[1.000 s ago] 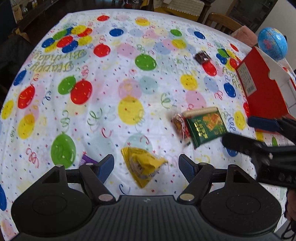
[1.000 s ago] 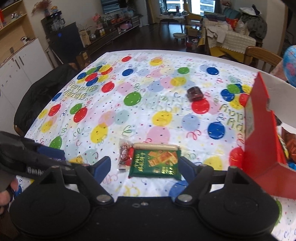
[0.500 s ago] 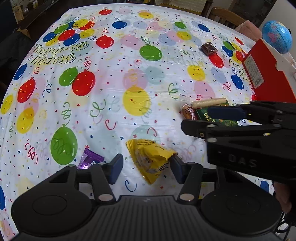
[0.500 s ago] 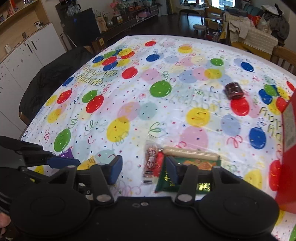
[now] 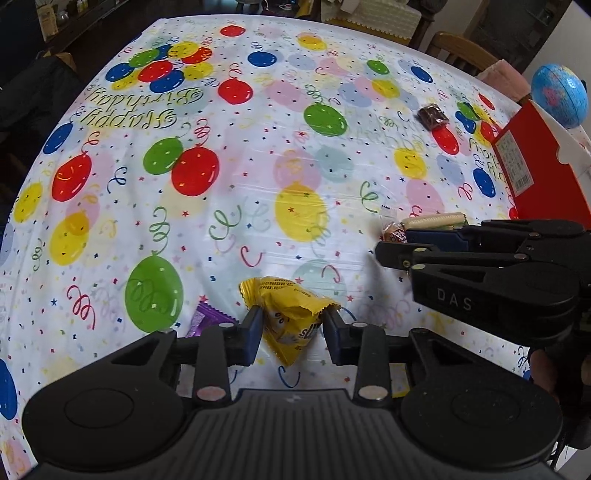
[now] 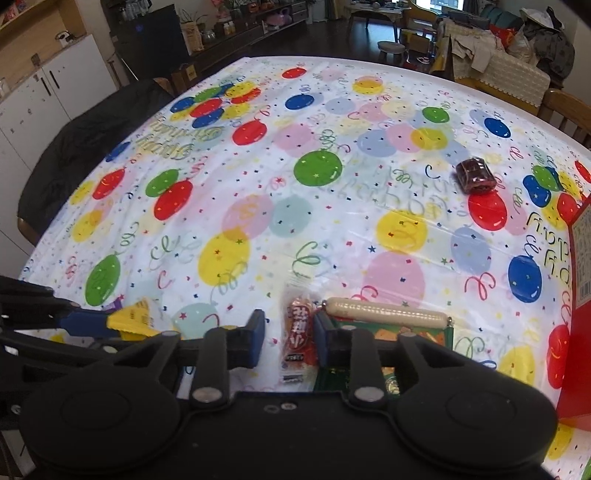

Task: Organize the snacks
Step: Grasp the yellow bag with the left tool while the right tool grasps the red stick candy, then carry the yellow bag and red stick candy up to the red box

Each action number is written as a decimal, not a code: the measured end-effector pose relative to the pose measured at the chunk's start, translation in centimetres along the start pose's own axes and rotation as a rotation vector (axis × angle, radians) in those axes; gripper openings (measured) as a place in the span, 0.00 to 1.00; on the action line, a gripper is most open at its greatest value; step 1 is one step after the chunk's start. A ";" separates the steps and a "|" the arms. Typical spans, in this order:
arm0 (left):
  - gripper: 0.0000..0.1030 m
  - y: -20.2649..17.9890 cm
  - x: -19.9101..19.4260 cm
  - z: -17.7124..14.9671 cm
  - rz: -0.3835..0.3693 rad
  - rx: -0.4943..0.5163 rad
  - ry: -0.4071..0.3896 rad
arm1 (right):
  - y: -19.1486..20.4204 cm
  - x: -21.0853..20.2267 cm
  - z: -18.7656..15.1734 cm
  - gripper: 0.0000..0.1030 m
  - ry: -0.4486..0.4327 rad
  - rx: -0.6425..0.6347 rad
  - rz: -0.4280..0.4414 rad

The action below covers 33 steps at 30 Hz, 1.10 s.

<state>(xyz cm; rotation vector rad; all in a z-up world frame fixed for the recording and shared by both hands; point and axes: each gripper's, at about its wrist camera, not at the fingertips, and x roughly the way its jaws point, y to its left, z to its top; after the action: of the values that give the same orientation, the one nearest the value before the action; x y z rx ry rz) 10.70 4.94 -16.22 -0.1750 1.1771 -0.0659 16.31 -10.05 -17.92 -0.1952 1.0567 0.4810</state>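
A home: dining table (image 6: 332, 206), sideboard (image 6: 236, 33) (cluttered), chairs (image 6: 565, 110).

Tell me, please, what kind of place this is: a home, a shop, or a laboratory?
Most likely a home, a dining and living room. The table wears a Happy Birthday balloon cloth, wooden dining chairs stand at its far edge, and behind it are white cupboards and a sideboard loaded with household things.

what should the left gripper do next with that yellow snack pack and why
Probably finish closing, then lift. The left gripper has its pads on either side of the yellow snack pack, which already looks pinched and crumpled but lies on the tablecloth. The red box on the far right looks like the likely drop spot.
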 end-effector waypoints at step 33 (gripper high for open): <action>0.33 -8.6 -6.5 4.0 -0.063 0.103 -0.153 | -6.7 -15.2 -1.2 0.12 -0.255 0.130 -0.079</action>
<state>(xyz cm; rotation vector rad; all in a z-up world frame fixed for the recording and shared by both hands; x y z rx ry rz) 12.20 -2.15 -7.32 -0.1244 1.0134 -0.1655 12.43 -20.75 -5.71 -0.0578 0.8243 0.3535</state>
